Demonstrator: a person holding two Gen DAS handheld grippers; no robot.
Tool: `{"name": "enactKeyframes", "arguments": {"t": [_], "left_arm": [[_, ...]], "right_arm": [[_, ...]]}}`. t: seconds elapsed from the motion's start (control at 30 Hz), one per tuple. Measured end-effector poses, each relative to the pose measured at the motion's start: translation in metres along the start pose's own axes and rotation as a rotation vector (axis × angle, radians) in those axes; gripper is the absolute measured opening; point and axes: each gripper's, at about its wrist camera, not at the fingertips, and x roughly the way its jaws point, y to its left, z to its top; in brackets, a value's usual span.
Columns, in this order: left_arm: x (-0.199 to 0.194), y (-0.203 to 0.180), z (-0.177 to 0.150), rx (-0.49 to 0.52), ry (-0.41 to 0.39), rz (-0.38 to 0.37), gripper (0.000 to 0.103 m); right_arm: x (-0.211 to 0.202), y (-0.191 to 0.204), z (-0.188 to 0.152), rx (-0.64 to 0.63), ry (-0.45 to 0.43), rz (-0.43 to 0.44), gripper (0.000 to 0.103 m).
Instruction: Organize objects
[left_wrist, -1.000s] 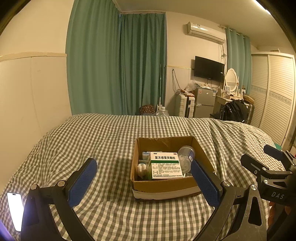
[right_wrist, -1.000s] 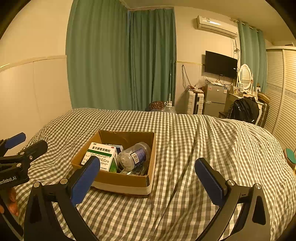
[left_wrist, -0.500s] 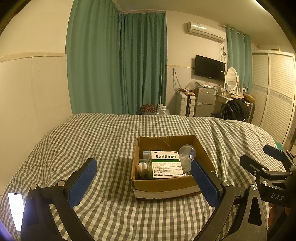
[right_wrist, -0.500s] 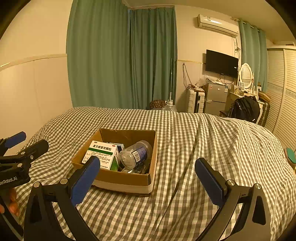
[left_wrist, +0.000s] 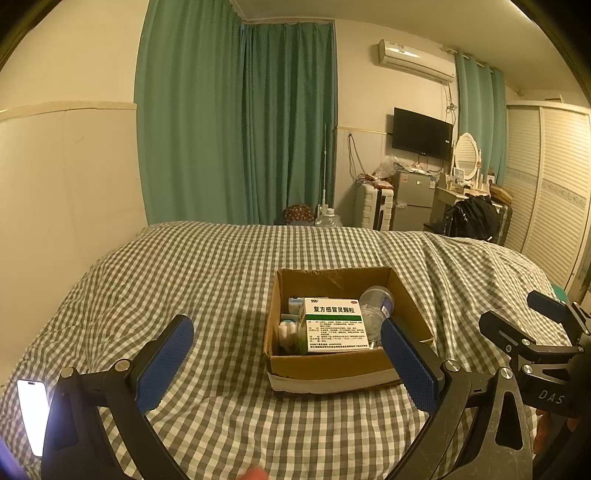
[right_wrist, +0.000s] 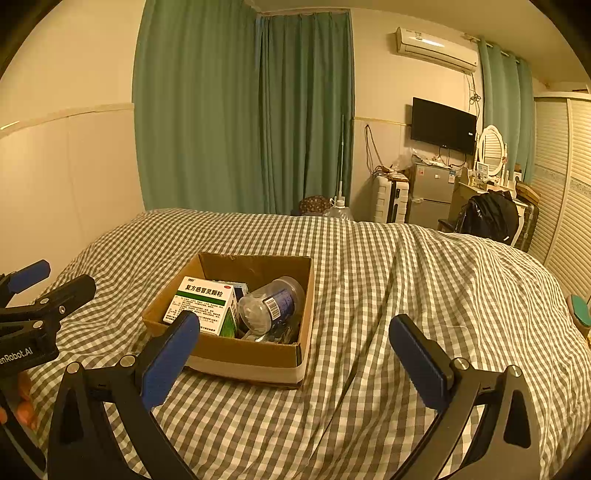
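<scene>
At the left view's edge, a lit phone (left_wrist: 32, 417), unseen from the right.

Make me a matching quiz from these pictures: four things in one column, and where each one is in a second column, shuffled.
Things:
1. medicine box
2. clear jar
3. phone
4. TV

Places:
A. on the far wall
B. lying on its side in the cardboard box, right of the medicine box
C. on the bedspread at the near left, screen lit
D. in the cardboard box, white and green, printed face up

Pairs: 1-D, 2-B, 3-C, 4-A
</scene>
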Motion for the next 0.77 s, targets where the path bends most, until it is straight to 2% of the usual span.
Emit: {"name": "enactKeyframes", "arguments": {"t": [0.77], "left_arm": [[0.001, -0.0012, -0.0036, 0.005, 0.003, 0.007, 0.103]], "right_arm": [[0.0043, 0.0042, -0.0032, -0.01, 0.016, 0.001, 0.103]]}}
